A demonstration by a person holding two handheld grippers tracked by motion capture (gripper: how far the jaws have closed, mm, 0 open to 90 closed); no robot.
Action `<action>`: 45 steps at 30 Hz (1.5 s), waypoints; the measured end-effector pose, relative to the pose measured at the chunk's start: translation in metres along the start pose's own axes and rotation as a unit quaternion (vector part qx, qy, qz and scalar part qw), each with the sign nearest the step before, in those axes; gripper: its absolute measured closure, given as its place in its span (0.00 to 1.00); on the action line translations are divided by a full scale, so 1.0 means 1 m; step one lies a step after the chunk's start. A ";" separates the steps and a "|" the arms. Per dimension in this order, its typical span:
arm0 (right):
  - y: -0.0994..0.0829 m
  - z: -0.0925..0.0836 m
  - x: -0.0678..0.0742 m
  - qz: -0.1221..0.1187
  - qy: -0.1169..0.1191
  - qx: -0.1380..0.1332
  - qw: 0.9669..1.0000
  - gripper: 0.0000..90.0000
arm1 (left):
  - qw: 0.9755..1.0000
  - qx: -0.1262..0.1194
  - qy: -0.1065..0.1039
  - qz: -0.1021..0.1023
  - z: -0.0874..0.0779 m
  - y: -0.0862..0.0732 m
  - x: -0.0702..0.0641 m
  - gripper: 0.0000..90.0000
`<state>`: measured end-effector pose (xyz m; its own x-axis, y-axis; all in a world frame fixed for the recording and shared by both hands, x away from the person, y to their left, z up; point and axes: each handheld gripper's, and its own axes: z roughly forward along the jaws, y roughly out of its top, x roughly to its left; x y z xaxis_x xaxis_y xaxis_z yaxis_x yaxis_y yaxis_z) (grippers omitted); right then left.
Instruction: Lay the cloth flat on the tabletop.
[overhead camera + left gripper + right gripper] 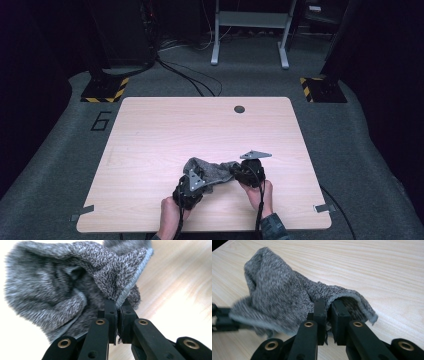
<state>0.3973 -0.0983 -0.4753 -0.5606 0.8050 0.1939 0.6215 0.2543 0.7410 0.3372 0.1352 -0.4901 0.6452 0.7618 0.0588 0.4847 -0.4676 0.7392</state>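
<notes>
**Desk:** Where did the grey knitted sock sit when the shutter fell?

**Photographer:** It was strung between both tools, just above the near half of the wooden counter. The left gripper had its fingers clamped on the pale bound edge of the cuff. The right gripper was clamped on the same edge further round, one finger tucked inside the opening and the other outside.

**Desk:** And the sock itself?

**Photographer:** It was a marled grey and white knit with a light grey trim, bunched and folded over on itself, the body sagging towards the left gripper.

**Desk:** What did the views add to one another?

**Photographer:** The high view placed the person's two hands at the counter's near edge, with the right gripper beside the sock. The left gripper view gave the knit's weave. The right gripper view showed the cuff's open mouth.
</notes>
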 end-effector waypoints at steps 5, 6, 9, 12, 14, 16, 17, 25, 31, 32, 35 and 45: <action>-0.005 -0.006 -0.004 0.000 0.034 -0.002 0.999 0.77 | 1.000 -0.011 0.002 -0.018 -0.011 -0.001 0.016 0.96; -0.006 -0.008 -0.005 0.002 0.042 -0.003 0.999 0.76 | 1.000 -0.011 0.002 -0.019 -0.013 -0.002 0.018 0.95; -0.012 -0.016 -0.010 0.002 0.041 -0.007 0.999 0.68 | 1.000 -0.014 0.005 -0.027 -0.017 -0.005 0.025 0.95; -0.017 -0.025 -0.015 -0.003 0.032 -0.012 0.999 0.64 | 0.999 -0.014 0.006 -0.031 -0.019 -0.008 0.031 0.95; -0.018 -0.027 -0.019 -0.003 0.014 -0.010 1.000 0.62 | 0.999 -0.016 0.004 -0.040 -0.020 -0.010 0.033 0.95; -0.018 -0.026 -0.022 -0.006 0.003 -0.005 1.000 0.58 | 0.999 -0.019 0.010 -0.040 -0.022 -0.011 0.035 0.95; -0.018 -0.024 -0.023 -0.006 0.000 -0.001 1.000 0.56 | 0.999 -0.019 0.008 -0.043 -0.023 -0.011 0.037 0.95; -0.012 0.005 -0.009 -0.069 -0.036 0.041 0.996 0.46 | 0.998 -0.030 0.012 -0.052 -0.033 -0.011 0.046 0.95; -0.011 0.018 0.006 -0.115 -0.031 0.063 0.991 0.41 | 0.997 -0.050 0.014 -0.062 -0.040 -0.005 0.052 0.95; -0.012 0.019 0.008 -0.115 -0.020 0.069 0.991 0.41 | 0.997 -0.050 0.014 -0.061 -0.041 -0.005 0.053 0.95; -0.013 0.019 0.009 -0.117 -0.011 0.071 0.990 0.40 | 0.996 -0.057 0.017 -0.060 -0.043 -0.002 0.056 0.95; -0.018 0.019 -0.005 -0.075 -0.036 0.043 0.996 0.81 | 0.997 -0.055 0.022 -0.056 -0.045 0.000 0.059 0.95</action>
<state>0.3993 -0.0970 -0.5016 -0.6122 0.7898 0.0371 0.5807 0.4173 0.6991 0.3488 0.2002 -0.4568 0.5620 0.8271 -0.0009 0.4838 -0.3279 0.8115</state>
